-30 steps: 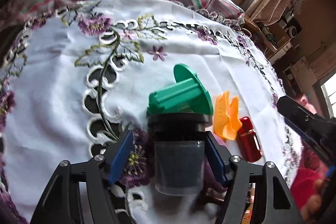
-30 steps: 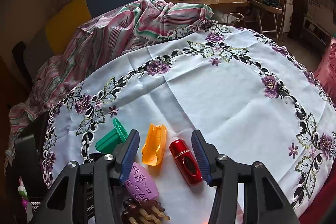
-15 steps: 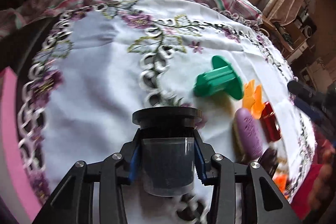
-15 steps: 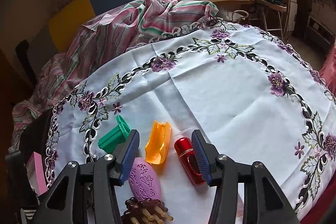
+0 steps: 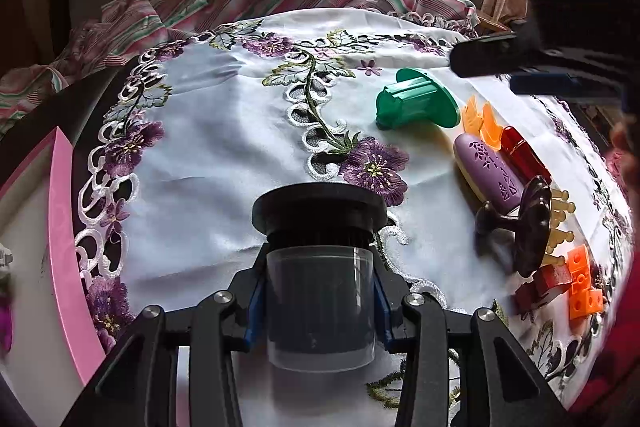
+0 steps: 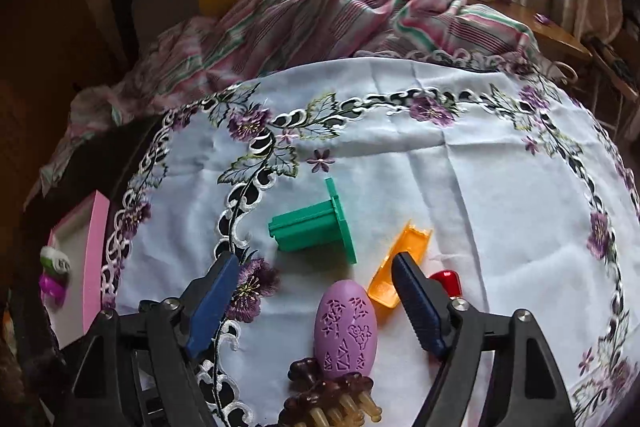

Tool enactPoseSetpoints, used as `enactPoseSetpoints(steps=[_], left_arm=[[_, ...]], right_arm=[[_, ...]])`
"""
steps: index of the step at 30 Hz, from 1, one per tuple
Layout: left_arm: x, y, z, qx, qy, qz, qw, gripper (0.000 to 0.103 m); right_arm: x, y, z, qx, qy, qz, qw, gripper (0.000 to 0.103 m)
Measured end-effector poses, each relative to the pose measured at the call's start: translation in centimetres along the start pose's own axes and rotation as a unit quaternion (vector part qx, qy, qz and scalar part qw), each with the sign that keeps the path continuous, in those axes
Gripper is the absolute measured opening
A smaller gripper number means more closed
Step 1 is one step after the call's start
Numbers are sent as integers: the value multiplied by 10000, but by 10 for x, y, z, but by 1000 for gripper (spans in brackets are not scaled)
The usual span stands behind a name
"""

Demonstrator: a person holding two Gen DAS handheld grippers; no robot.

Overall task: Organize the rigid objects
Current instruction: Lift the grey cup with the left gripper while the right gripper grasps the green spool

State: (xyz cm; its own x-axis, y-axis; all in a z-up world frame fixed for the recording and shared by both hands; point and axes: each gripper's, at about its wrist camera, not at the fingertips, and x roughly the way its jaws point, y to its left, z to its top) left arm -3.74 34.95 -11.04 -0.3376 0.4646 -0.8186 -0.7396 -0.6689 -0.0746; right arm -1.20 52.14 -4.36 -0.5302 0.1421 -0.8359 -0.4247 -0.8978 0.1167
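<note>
The left gripper (image 5: 320, 303) points steeply down over the near edge of the worktop, its blue-padded fingers (image 5: 256, 311) clamped on the sides of a smoky translucent plastic cup with a wide black ribbed cap (image 5: 320, 267), which sits upright between them above the white embroidered tablecloth with purple flowers (image 5: 224, 155). To its left, beside the worktop's edge, stands a pink-rimmed white box (image 5: 60, 227). The right gripper (image 6: 316, 303) also tilts steeply down, over the cluster of small items further along; its fingers (image 6: 416, 307) have just been opening and now stand wide apart, pressing on nothing, with a lilac oval plastic piece with cut-out patterns (image 6: 346, 331) lying on the cloth below the gap. Beyond that gap lies a green plastic spool with a broad round flange (image 6: 316, 227) on its side, and beside it an orange plastic trough-shaped piece (image 6: 400, 267). A glossy red cylinder (image 6: 446, 281) peeks out behind the right-hand finger. Just below the lilac piece is a dark brown brush with pale amber pegs (image 6: 332, 399), and in the left wrist view an orange block with holes (image 5: 582, 283) sits just beyond that brush. A striped pink and green cloth (image 6: 320, 19) is heaped at the far side.
</note>
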Motion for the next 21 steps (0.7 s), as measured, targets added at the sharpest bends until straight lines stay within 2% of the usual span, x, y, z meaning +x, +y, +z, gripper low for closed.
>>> enactPoseSetpoints(steps=[5, 10, 12, 13, 16, 18, 21], left_arm=[[1, -1, -2, -21, -95, 24, 10000, 43], [2, 1, -1, -57, -120, -38, 9999, 43], [2, 2, -1, -59, -126, -65, 9999, 43], [2, 3, -2, -38, -138, -70, 9999, 43], [2, 3, -2, -20, -175, -95, 9998, 43], [2, 3, -2, 6, -182, -88, 9998, 43], [0, 4, -2, -22, -156, -109, 9998, 43]], right_arm=[[33, 18, 19, -850, 675, -208, 9939, 83], [74, 22, 28, -1065, 1197, -508, 9858, 83], [87, 22, 27, -1069, 1373, -566, 9831, 80], [90, 21, 27, -1031, 1373, -671, 9829, 60], [81, 25, 27, -891, 1153, -474, 9882, 59], [68, 33, 24, -977, 947, -586, 9890, 59], [45, 39, 16, -885, 685, -534, 9923, 59]])
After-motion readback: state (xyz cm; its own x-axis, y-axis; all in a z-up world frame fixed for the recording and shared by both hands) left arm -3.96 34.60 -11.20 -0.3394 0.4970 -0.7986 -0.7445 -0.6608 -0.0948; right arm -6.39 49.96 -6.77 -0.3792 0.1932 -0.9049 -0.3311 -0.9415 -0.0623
